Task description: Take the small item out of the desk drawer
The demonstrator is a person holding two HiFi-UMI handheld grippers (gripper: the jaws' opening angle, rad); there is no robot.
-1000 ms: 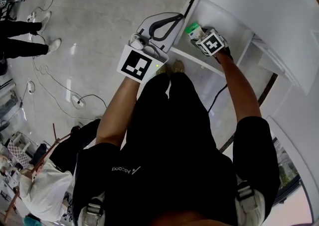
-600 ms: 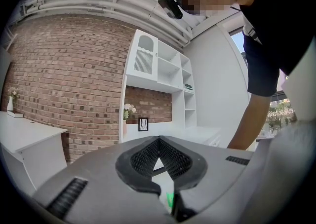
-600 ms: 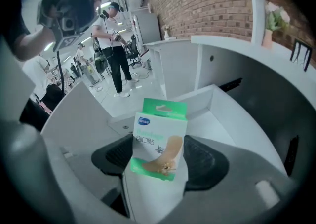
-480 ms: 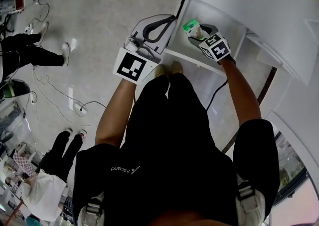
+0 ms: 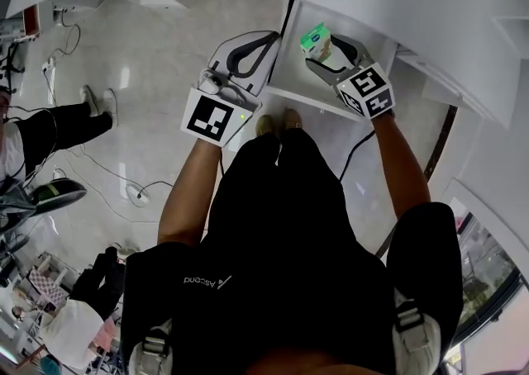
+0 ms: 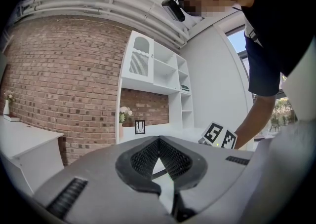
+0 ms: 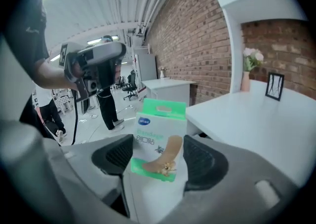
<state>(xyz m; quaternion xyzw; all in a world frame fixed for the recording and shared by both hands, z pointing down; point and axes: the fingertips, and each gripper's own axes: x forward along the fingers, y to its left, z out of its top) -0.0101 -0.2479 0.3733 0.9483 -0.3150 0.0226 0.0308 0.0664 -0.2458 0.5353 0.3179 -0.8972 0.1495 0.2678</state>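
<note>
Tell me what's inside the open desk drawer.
Only bare white floor shows inside the drawer. The right gripper, shut on a green-and-white bandage box, hangs over it and covers the part beneath. Whether anything else lies there cannot be seen.

A red brick wall (image 6: 64,80) runs behind a tall white shelf unit (image 6: 158,75) with open compartments. At its foot a vase of pale flowers (image 6: 124,114) stands near a small black picture frame (image 6: 139,127), both upright. On the glossy grey floor (image 5: 157,35) loose cables (image 5: 124,187) trail, and a bystander's dark-trousered legs (image 5: 58,125) show at the left edge
</note>
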